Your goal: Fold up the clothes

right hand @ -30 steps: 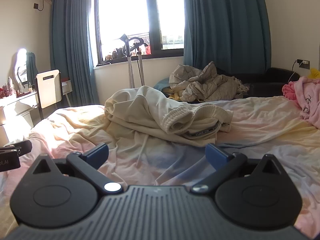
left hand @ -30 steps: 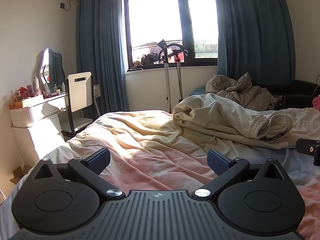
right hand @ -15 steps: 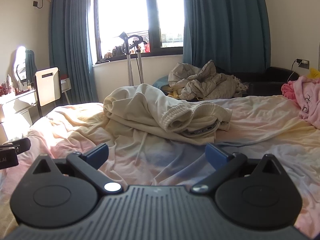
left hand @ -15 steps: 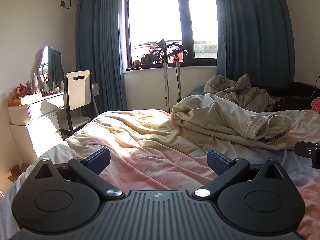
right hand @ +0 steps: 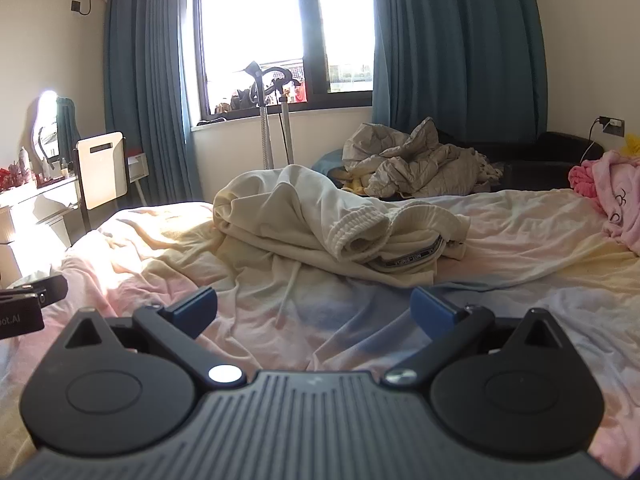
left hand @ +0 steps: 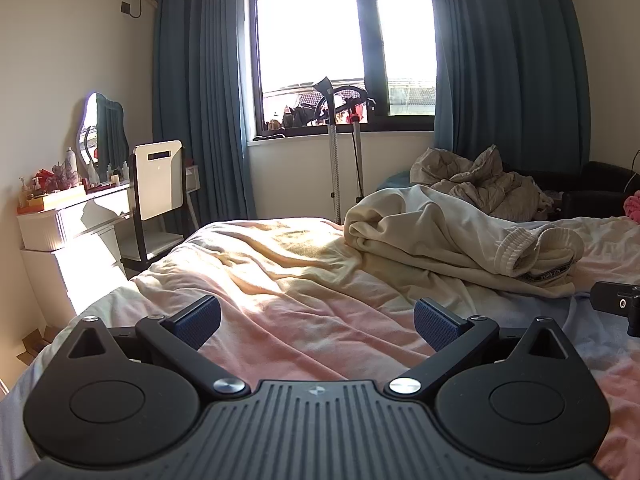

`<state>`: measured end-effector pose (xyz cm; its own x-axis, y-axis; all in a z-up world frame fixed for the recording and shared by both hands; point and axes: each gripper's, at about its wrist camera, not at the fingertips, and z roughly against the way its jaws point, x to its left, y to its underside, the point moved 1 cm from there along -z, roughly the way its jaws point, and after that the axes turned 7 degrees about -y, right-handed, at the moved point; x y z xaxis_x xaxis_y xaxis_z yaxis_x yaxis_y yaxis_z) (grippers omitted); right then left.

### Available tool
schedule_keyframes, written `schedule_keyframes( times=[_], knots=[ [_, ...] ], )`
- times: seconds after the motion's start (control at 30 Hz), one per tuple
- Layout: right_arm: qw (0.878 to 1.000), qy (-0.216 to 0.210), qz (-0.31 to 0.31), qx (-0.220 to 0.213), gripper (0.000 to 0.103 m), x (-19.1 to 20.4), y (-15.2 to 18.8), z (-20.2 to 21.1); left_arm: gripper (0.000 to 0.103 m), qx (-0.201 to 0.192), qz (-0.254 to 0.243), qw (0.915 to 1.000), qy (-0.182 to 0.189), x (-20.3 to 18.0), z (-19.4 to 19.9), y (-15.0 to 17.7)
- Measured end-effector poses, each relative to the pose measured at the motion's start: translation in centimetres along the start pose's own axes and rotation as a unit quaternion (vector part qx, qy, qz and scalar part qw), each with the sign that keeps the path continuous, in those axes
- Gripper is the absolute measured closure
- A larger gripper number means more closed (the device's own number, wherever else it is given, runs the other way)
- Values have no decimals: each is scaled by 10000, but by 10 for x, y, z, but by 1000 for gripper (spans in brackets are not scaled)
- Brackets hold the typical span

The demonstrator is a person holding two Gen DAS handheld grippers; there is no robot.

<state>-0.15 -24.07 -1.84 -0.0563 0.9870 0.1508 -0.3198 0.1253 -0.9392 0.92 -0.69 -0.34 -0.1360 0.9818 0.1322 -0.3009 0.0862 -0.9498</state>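
- The cream sweatpants point(right hand: 320, 220) lay crumpled (cuffs bunched) on the bed point(right hand: 520, 248), beyond both tools.
- The left gripper point(left hand: 316, 320) was spread wide, empty.
- The right gripper point(right hand: 314, 312) likewise gaped, nearer the sweatpants.

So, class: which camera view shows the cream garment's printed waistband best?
The right wrist view: the printed waistband faces the camera near centre, below the ribbed cuff. In the left wrist view it sits far right, smaller and angled away.
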Motion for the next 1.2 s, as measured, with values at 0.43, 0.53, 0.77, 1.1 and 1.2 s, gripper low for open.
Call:
schedule_keyframes(
  times=[0.43,0.53,0.77,1.1,1.2],
  knots=[
    [9962,687,-475,-231,0,-51,-31,-1,0,-229,-729,9935,844,-83,-39,-21],
    [9937,866,-641,-313,0,-70,-38,-3,0,-133,-860,9898,1124,-125,-69,-26],
    [9873,1273,-916,-272,0,-106,-25,-17,1,70,-1263,9808,1482,-224,-152,-20],
    [9828,995,-1530,-266,0,-129,-2,-56,67,495,-1314,9813,1317,-289,-255,-8],
    [9831,897,-1573,-253,0,-130,2,-63,81,305,-882,9849,1457,-272,-246,-18]
  ],
)
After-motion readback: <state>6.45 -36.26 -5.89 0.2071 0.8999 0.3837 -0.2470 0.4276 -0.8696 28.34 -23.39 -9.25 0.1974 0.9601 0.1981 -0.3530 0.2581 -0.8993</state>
